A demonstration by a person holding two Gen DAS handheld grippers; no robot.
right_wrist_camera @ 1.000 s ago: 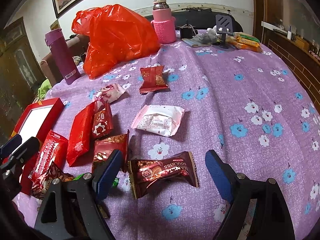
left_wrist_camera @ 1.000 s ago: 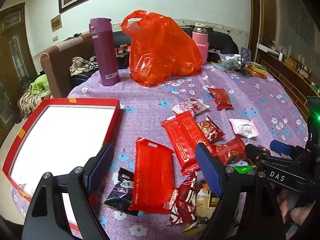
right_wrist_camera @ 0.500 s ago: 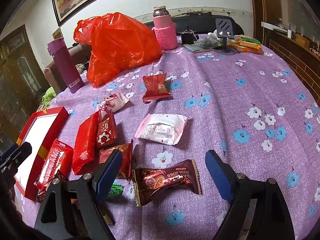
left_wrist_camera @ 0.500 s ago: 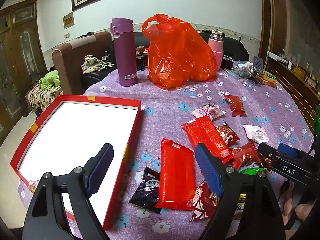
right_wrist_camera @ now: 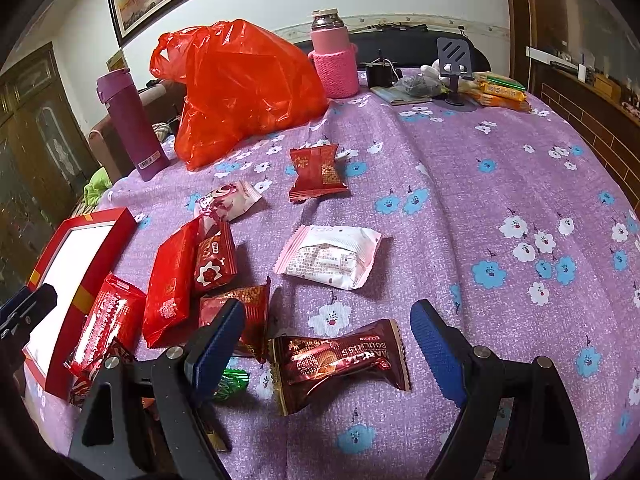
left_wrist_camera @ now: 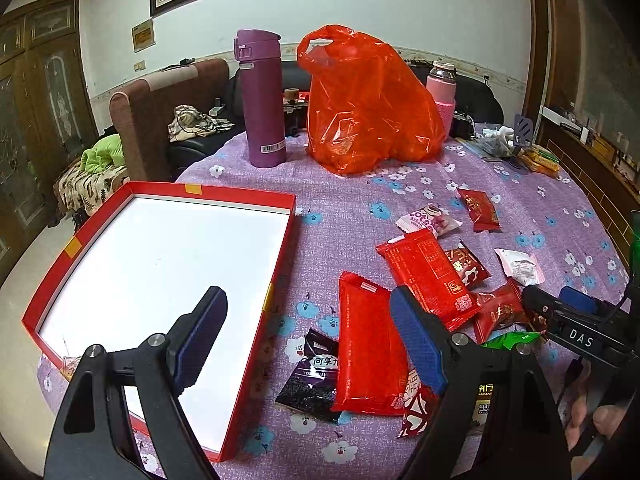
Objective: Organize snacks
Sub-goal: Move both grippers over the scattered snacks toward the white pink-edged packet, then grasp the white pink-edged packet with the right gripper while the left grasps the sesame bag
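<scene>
- Task barely started: red box (left_wrist_camera: 280, 248) has a bare white floor, no snack visible inside.
- All snacks lie loose on the purple floral tablecloth (right_wrist_camera: 500, 184), to the right of the box, most in a cluster near its right wall.
- Left gripper (left_wrist_camera: 308, 340) fingers apart, holding nothing, hovering over box edge and long red pack (left_wrist_camera: 370, 344).
- Right gripper (right_wrist_camera: 328, 352) fingers apart, empty, straddling brown wafer pack (right_wrist_camera: 340, 358); likely first pick.
- Still to move: glossy red foil packs, pink-white crinkly pouch (right_wrist_camera: 330, 258), dark purple pack (left_wrist_camera: 310, 380), small green candy (right_wrist_camera: 230, 384).
- Wrappers thin, slippery, pillow-shaped with crimped ends; box rigid cardboard, shallow.
- Crinkled orange plastic bag (right_wrist_camera: 240, 92) and purple flask (left_wrist_camera: 262, 98) stand at rear.
</scene>
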